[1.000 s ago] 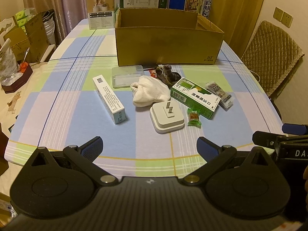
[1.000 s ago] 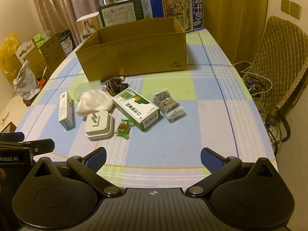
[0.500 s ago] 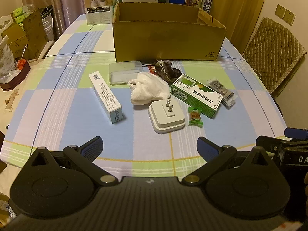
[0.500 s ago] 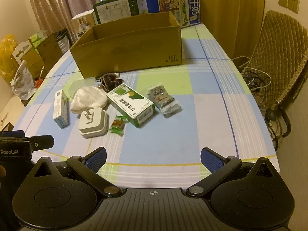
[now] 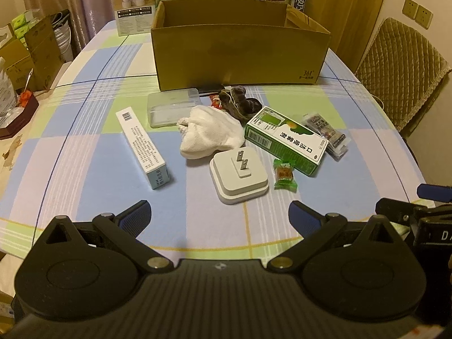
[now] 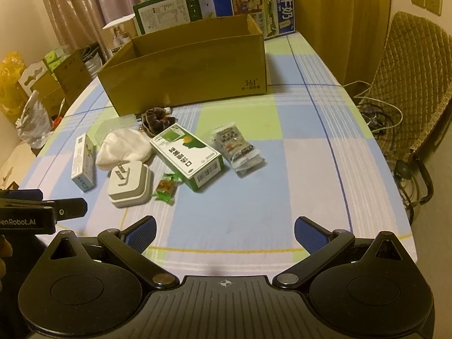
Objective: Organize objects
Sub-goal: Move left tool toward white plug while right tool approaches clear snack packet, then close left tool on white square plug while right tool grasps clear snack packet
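1 checked tablecloth (image 5: 84,152) under small clutter, cardboard box (image 5: 240,56), curtains (image 6: 93,8) behind.

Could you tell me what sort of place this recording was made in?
Probably a home dining room: a table under a checked cloth, a padded chair beside it, curtains behind, and household boxes stacked along the wall.

I work in a home dining room: a desk (image 5: 84,147) under a checked cloth, a quilted chair (image 6: 409,84), drawn curtains (image 6: 84,5), wall sockets (image 5: 418,14), stacked household cartons (image 5: 31,53).
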A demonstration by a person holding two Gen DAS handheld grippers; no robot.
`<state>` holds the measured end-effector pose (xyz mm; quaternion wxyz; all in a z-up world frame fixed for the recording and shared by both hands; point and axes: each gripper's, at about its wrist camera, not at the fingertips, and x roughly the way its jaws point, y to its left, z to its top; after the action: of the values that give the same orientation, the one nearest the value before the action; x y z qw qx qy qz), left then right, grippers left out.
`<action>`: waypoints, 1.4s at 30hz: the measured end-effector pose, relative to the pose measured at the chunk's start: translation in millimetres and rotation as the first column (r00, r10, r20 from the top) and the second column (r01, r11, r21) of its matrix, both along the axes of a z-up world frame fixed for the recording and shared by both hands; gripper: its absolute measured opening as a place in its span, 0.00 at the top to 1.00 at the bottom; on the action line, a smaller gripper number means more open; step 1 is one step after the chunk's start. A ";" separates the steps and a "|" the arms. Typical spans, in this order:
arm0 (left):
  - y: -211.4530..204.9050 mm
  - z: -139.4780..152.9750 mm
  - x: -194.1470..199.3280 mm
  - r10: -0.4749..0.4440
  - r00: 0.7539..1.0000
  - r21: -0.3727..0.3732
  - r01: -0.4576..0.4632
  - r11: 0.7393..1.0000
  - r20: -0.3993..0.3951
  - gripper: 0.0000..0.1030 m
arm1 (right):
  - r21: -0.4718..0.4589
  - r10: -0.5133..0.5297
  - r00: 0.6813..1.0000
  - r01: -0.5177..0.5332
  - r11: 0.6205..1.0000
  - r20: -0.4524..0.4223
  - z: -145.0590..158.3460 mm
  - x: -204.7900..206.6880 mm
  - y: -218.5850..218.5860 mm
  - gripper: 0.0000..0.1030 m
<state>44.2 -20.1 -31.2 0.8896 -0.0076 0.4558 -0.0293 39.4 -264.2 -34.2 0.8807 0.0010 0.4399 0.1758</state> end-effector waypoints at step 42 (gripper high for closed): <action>-18.7 -70.9 76.7 -0.013 0.999 0.053 0.015 0.999 -0.031 0.38 | -0.141 0.256 0.967 -0.254 0.957 -0.004 -64.5 133.6 15.0 0.25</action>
<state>120.9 -38.7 -102.1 0.8820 0.0187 0.4702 -0.0235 173.1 -249.3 -98.7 0.8517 -0.1190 0.4413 0.2564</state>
